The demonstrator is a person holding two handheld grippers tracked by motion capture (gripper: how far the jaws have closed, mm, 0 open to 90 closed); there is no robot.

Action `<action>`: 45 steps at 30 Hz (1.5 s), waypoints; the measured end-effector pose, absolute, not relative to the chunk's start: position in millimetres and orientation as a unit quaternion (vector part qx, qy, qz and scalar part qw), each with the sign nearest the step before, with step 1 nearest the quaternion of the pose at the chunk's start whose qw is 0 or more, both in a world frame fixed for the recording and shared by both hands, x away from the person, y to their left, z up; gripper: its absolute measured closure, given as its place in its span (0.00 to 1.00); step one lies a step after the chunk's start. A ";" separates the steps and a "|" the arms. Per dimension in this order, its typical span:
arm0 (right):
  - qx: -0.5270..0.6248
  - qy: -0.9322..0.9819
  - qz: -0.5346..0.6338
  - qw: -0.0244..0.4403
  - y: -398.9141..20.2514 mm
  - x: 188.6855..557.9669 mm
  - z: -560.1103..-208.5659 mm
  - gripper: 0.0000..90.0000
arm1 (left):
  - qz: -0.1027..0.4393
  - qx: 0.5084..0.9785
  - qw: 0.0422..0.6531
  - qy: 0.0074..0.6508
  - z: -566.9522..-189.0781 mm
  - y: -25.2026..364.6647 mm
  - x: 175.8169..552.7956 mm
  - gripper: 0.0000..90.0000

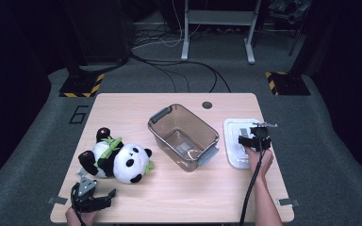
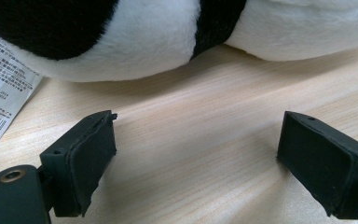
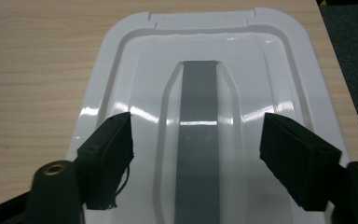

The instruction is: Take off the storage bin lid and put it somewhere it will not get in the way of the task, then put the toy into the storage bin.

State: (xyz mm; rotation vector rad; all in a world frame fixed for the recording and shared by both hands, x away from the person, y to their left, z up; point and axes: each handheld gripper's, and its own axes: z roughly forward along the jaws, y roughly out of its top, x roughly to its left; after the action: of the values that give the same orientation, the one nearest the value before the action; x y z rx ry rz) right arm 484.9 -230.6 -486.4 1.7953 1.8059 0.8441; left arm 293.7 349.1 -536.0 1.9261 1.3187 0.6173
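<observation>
Open right claw (image 3: 196, 154) above lid (image 3: 135, 56)

Cut-off and unreadable parts

In the left gripper view the toy panda (image 2: 168, 42) runs off the top edge, and its paper tag (image 2: 2, 93) is cut by the left edge, print too small to read. In the right gripper view the white lid (image 3: 205, 93) leaves the bottom edge.

Surface: pale wood-grain top (image 1: 179, 188), a small dark round cap (image 1: 207, 105) near its far edge.
Left part: plush panda (image 1: 115, 160) lying on its side, paper tag (image 2: 2, 100) flat on the wood.
Middle: clear plastic bin (image 1: 184, 136), open, upright.
Right part: white lid (image 1: 238, 141) with grey strip, lying flat, just beside the bin.
</observation>
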 end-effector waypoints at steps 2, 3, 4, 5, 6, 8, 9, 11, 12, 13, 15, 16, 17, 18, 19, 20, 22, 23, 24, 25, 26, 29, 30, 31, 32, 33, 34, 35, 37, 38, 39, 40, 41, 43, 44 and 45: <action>0.639 0.664 0.315 0.227 -230.7 479.6 -481.7 0.18 | 0.239 0.746 0.356 0.510 -536.0 349.1 293.7 0.12; 0.632 0.669 0.318 0.229 -229.5 476.4 -479.1 0.16 | 0.239 0.746 0.356 0.511 -536.0 349.1 293.7 0.12; 0.623 0.675 0.321 0.231 -228.4 473.3 -477.0 0.15 | 0.239 0.746 0.356 0.510 -536.0 349.1 293.7 0.12; 0.617 0.680 0.323 0.229 -227.1 469.9 -474.9 0.13 | 0.239 0.746 0.355 0.510 -536.0 349.1 293.7 0.12; 0.610 0.686 0.325 0.230 -226.1 466.6 -473.5 0.10 | 0.239 0.746 0.355 0.511 -535.9 349.1 293.7 0.12; 0.599 0.695 0.328 0.227 -222.9 460.1 -470.9 0.07 | 0.239 0.746 0.355 0.510 -535.9 349.1 293.7 0.12; 0.593 0.698 0.330 0.228 -221.7 457.0 -469.9 0.06 | 0.239 0.746 0.355 0.511 -536.0 349.1 293.7 0.12; 0.586 0.702 0.338 0.224 -218.7 450.9 -468.0 0.04 | 0.239 0.746 0.355 0.510 -535.9 349.2 293.7 0.12; 0.582 0.705 0.339 0.223 -217.2 447.9 -467.2 0.03 | 0.239 0.746 0.355 0.511 -536.0 349.1 293.7 0.12; 0.578 0.708 0.339 0.222 -215.7 444.8 -466.6 0.02 | 0.239 0.746 0.355 0.511 -536.0 349.1 293.7 0.12; 0.570 0.713 0.344 0.219 -211.7 438.4 -466.2 0.01 | 0.239 0.746 0.355 0.510 -536.0 349.1 293.7 0.12; 0.567 0.716 0.345 0.216 -209.6 434.9 -466.3 0.00 | 0.239 0.745 0.356 0.511 -536.0 349.1 293.7 0.12; 0.565 0.717 0.348 0.216 -207.0 431.6 -466.7 0.00 | 0.239 0.745 0.356 0.511 -536.0 349.1 293.7 0.12; 0.559 0.721 0.347 0.215 -205.0 427.9 -467.2 0.00 | 0.239 0.746 0.355 0.510 -536.0 349.1 293.7 0.12; 0.557 0.722 0.349 0.213 -202.7 424.4 -467.9 0.00 | 0.240 0.746 0.355 0.510 -535.9 349.1 293.7 0.12; 0.552 0.726 0.351 0.212 -200.9 420.9 -468.9 0.00 | 0.240 0.745 0.355 0.510 -535.9 349.1 293.7 0.12; 0.547 0.730 0.353 0.208 -196.5 414.7 -471.3 0.00 | 0.239 0.745 0.355 0.511 -536.0 349.1 293.7 0.12; 0.545 0.731 0.354 0.209 -193.8 411.6 -472.8 0.00 | 0.239 0.745 0.355 0.511 -536.0 349.1 293.7 0.12; 0.541 0.734 0.354 0.207 -191.6 408.2 -474.2 0.00 | 0.239 0.746 0.355 0.510 -535.9 349.1 293.7 0.12; 0.537 0.736 0.356 0.207 -189.5 405.0 -475.8 0.00 | 0.240 0.746 0.355 0.510 -535.9 349.1 293.7 0.12; 0.535 0.737 0.358 0.206 -187.0 401.4 -477.4 0.00 | 0.239 0.746 0.355 0.510 -536.0 349.1 293.7 0.12; 0.523 0.745 0.360 0.204 -178.3 391.6 -482.8 0.00 | 0.240 0.746 0.355 0.510 -535.9 349.1 293.7 0.12; 0.521 0.747 0.361 0.201 -174.7 388.2 -484.6 0.00 | 0.239 0.746 0.355 0.510 -536.0 349.1 293.7 0.12; 0.517 0.750 0.362 0.199 -171.2 385.1 -486.8 0.00 | 0.239 0.746 0.355 0.510 -536.0 349.1 293.7 0.12; 0.514 0.752 0.362 0.197 -167.4 381.9 -489.0 0.00 | 0.240 0.746 0.355 0.510 -535.9 349.1 293.7 0.12; 0.509 0.757 0.362 0.196 -163.8 379.2 -491.3 0.00 | 0.240 0.746 0.355 0.510 -535.9 349.1 293.7 0.12; 0.506 0.759 0.361 0.193 -159.7 376.3 -493.5 0.00 | 0.239 0.745 0.355 0.511 -536.0 349.0 293.7 0.12; 0.502 0.763 0.360 0.193 -156.1 373.5 -495.7 0.00 | 0.240 0.746 0.355 0.510 -535.9 349.1 293.7 0.12; 0.493 0.770 0.358 0.190 -149.0 367.8 -500.5 0.00 | 0.240 0.746 0.355 0.510 -535.9 349.1 293.7 0.12; 0.489 0.773 0.357 0.189 -145.7 365.1 -503.2 0.00 | 0.240 0.746 0.355 0.510 -535.9 349.1 293.7 0.12; 0.486 0.777 0.354 0.187 -142.4 362.6 -506.1 0.00 | 0.240 0.746 0.355 0.510 -535.9 349.1 293.7 0.12; 0.484 0.780 0.352 0.185 -139.0 360.2 -508.9 0.00 | 0.240 0.746 0.355 0.510 -535.9 349.1 293.7 0.12; 0.478 0.785 0.350 0.182 -136.1 358.5 -512.1 0.00 | 0.240 0.745 0.355 0.510 -535.9 349.1 293.7 0.12; 0.471 0.794 0.344 0.175 -130.7 356.0 -517.7 0.00 | 0.240 0.746 0.355 0.510 -535.9 349.1 293.7 0.12; 0.473 0.794 0.342 0.171 -128.3 354.4 -520.3 0.00 | 0.239 0.746 0.355 0.510 -535.9 349.1 293.7 0.12; 0.474 0.794 0.340 0.169 -125.9 354.0 -522.9 0.00 | 0.240 0.746 0.355 0.510 -535.9 349.1 293.7 0.12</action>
State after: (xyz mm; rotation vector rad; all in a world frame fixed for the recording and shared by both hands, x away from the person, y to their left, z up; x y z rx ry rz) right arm 354.0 -125.9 -522.9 1.3481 2.2585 0.9664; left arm 293.7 349.1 -535.9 1.9267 1.3186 0.6190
